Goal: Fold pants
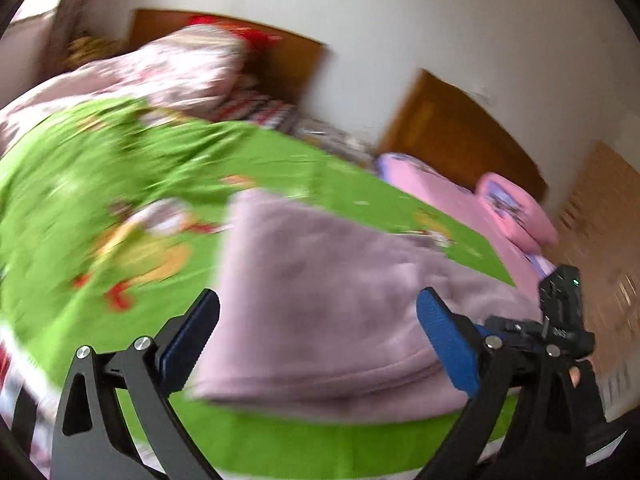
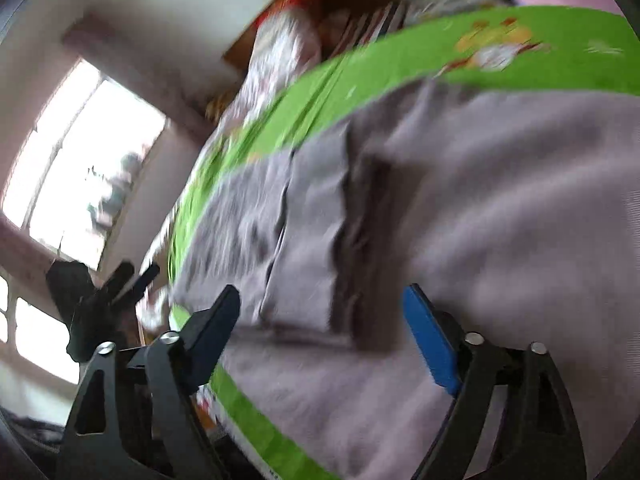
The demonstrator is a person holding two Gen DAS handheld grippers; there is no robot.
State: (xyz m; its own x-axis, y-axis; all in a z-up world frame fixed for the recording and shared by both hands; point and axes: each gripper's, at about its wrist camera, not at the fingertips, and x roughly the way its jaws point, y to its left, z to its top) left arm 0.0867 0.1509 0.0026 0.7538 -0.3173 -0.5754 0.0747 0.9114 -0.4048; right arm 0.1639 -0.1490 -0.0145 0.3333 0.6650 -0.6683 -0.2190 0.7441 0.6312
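Pants (image 1: 320, 312), mauve fleece, lay folded on the green bedsheet (image 1: 280, 160) of the bed, both views motion-blurred. Left tool (image 1: 318, 312) hung over the near folded edge, jaws spread wide, nothing clamped. Right tool (image 2: 320, 312) sat above the pants too, jaws apart, no cloth between the pads. Pink pillow (image 1: 516, 212) lay at the far edge.

We count one pair of mauve pants (image 1: 320, 304) at the middle of the left wrist frame, on one green bedsheet (image 1: 120, 168). Two pink cushions (image 1: 516, 208) sit at the right edge, one floral quilt (image 1: 172, 68) at upper left. Two grippers: the left gripper (image 1: 318, 320) and right gripper (image 2: 322, 320), each with two fingers (image 1: 448, 344)
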